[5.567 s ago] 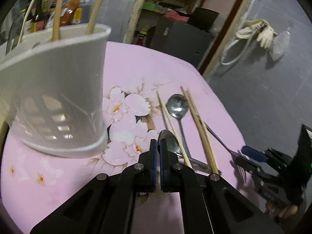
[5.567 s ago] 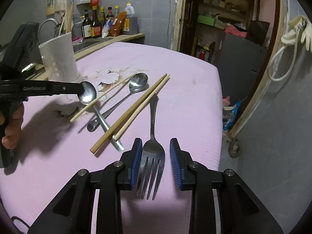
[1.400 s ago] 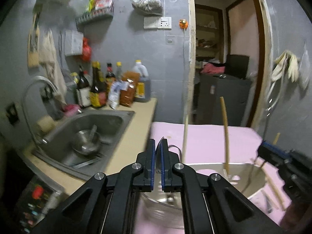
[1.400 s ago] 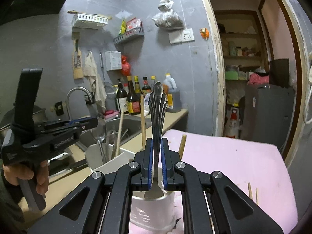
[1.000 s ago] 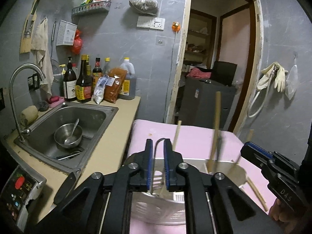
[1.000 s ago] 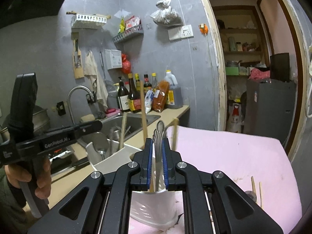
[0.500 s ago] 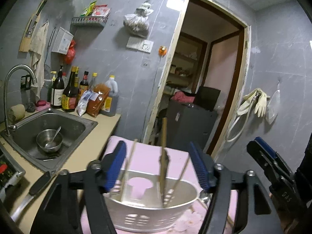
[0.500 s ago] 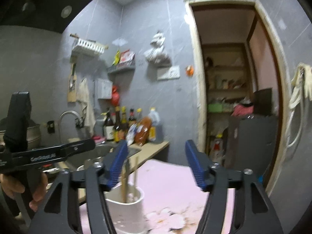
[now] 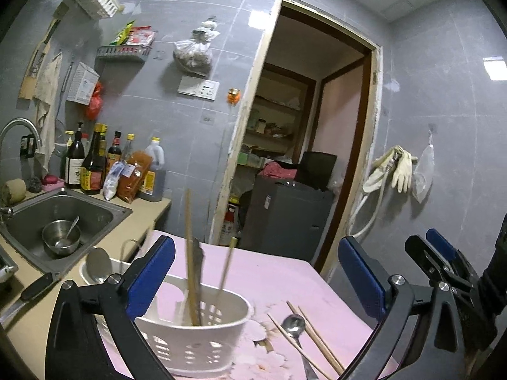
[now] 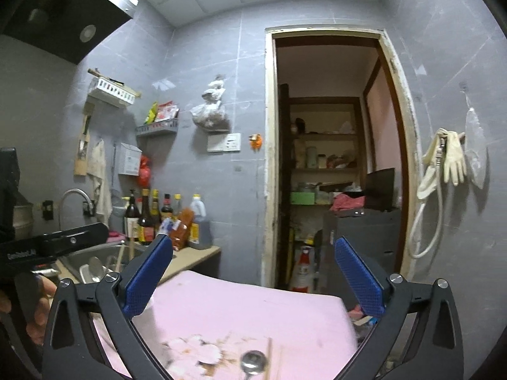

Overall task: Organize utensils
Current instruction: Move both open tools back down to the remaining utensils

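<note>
Left wrist view: the left gripper point(image 9: 256, 275) is spreading its jaws, nothing between the blue pads; released. Below it the white utensil basket point(image 9: 202, 342) is standing on the pink table point(image 9: 272, 275), already holding chopsticks and a dark-handled piece that are leaning near upright, long axes pointing up toward the ceiling. Still lying on the cloth just right of the basket: a spoon point(image 9: 294, 324), bowl toward the far wall, handle running toward the camera, with loose chopsticks point(image 9: 313, 337) lying on either side of it, their long axes running diagonally from far-left to near-right. The right gripper point(image 9: 439, 259) is showing at the frame's right edge.

Risk, as judged: the spoon is lying tight among the sticks, so a pinch there could drag a chopstick along or flick it off the table edge. The basket looks light; bumping its rim could tip it.

Right wrist view: the right gripper point(image 10: 253, 277) is also opening, empty. The spoon point(image 10: 253, 361) is sitting at the bottom edge, blurred, bowl pointing away; its handle is out of frame. The left gripper point(image 10: 54, 242) is visible at left, held by a hand point(image 10: 35, 307).
</note>
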The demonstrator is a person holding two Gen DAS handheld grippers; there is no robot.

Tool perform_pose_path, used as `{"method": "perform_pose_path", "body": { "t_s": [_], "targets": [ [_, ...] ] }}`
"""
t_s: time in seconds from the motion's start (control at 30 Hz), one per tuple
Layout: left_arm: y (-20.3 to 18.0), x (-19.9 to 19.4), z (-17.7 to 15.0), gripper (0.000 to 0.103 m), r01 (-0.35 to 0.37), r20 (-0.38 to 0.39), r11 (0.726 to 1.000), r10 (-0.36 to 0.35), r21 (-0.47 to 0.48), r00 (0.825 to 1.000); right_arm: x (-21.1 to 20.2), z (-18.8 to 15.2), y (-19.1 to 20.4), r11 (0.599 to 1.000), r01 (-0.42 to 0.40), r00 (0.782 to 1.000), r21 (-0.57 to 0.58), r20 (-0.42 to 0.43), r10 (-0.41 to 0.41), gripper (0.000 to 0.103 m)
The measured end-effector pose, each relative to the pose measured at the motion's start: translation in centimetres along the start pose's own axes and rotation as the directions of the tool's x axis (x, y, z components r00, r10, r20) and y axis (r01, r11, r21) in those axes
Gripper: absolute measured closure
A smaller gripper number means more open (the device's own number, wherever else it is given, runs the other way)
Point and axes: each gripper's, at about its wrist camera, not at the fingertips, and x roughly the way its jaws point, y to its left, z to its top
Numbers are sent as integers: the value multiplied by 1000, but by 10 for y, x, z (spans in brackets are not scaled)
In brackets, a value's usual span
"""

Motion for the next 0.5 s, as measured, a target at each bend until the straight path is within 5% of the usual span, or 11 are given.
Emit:
{"method": "perform_pose_path", "body": {
  "t_s": [0.5],
  "targets": [
    [-56,40,-61,2,35,-190,996,-19,81,982,-2,-44,-51,997,43,985,-68,-167,-54,0]
  ]
}}
